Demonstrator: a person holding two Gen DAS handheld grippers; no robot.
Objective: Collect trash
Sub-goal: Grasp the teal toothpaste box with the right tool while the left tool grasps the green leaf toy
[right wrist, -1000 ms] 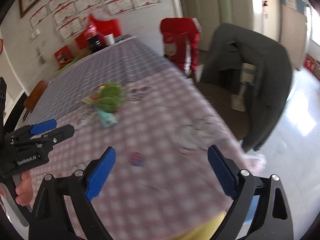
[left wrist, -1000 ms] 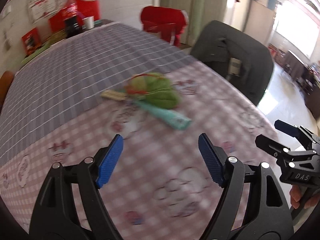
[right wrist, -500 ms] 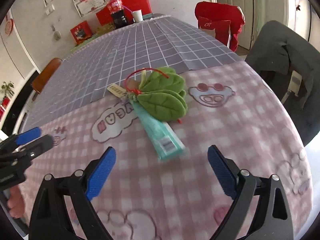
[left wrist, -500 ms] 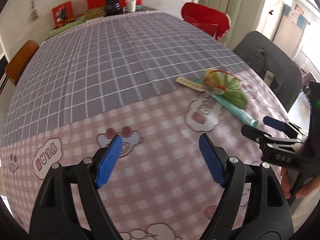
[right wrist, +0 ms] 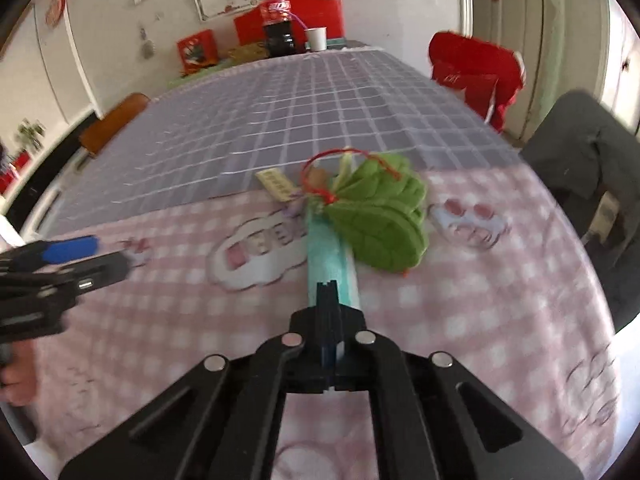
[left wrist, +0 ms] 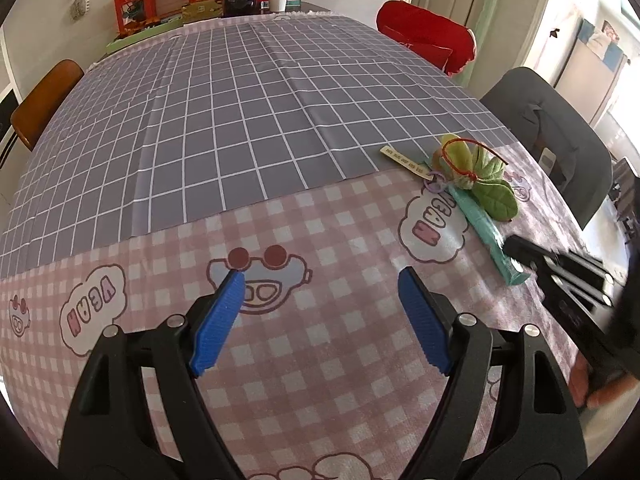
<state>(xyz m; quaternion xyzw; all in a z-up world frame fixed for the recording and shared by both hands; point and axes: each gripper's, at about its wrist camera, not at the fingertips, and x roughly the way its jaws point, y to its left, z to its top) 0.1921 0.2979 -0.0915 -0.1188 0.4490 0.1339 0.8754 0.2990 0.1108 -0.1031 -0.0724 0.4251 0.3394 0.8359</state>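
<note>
Since the right gripper [right wrist: 329, 300] has pinched shut on the teal wrapper's [right wrist: 328, 252] near end — likely to lift it — the left gripper [left wrist: 320, 320] hovers wide open, empty.

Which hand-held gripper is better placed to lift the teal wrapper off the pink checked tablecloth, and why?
Right. The right hand-held gripper is shut on the near end of the teal wrapper; the left hand-held gripper is open over bare pink checked tablecloth, well aside.
</note>
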